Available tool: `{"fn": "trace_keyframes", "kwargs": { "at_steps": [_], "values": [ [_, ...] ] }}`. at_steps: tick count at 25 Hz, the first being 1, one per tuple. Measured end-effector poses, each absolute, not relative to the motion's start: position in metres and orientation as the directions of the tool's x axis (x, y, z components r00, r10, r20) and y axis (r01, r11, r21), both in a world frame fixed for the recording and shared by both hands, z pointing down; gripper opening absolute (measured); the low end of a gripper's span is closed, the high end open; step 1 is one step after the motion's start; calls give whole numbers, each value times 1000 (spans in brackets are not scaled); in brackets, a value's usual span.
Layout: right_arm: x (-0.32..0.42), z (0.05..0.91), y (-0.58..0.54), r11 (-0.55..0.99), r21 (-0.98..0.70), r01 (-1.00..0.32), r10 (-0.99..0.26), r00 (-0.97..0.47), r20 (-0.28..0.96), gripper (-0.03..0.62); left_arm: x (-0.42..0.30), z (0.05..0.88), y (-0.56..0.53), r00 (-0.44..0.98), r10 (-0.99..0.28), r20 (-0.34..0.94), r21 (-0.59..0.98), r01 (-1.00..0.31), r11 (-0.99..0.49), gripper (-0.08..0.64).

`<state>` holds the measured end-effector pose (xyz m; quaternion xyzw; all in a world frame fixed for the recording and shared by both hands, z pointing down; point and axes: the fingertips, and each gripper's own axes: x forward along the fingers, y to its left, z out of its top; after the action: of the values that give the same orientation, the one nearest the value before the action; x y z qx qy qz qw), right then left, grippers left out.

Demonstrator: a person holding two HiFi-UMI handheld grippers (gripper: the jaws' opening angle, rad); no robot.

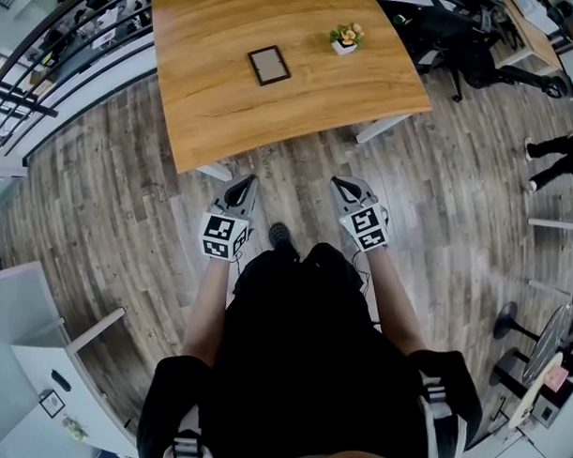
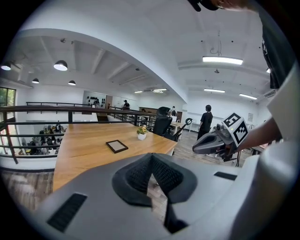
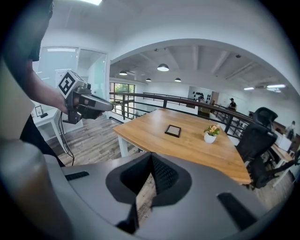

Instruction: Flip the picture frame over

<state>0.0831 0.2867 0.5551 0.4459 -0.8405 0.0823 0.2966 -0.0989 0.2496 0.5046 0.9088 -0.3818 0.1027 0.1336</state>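
The left tool (image 1: 245, 183) and right tool (image 1: 341, 183) both have their jaws pressed together, empty, over the floor (image 1: 127, 220). The picture frame (image 1: 269, 65) lies flat on the tabletop (image 1: 217, 113), well ahead of both tools.

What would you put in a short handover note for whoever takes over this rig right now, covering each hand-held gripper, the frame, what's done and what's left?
Left hand-held gripper: shut, empty, over the floor short of the table.
Right hand-held gripper: shut, empty, alongside it.
Frame: flat on the table, apart from a flower pot.
Done: nothing; frame untouched.
To do: reach in, grip the frame, turn it over.
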Motion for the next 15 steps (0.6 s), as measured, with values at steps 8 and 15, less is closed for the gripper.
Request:
{"fn": "trace_keyframes", "kwargs": {
  "at_steps": [8,15],
  "values": [
    [84,551,276,573,133,-809,-711,-409,572,6,-101,507,239,695,-659,288,173,-714,-678,18],
    [91,554,271,580,131,-804,-706,-416,573,6,-96,504,232,689,-672,272,175,-722,-669,18]
  ]
}}
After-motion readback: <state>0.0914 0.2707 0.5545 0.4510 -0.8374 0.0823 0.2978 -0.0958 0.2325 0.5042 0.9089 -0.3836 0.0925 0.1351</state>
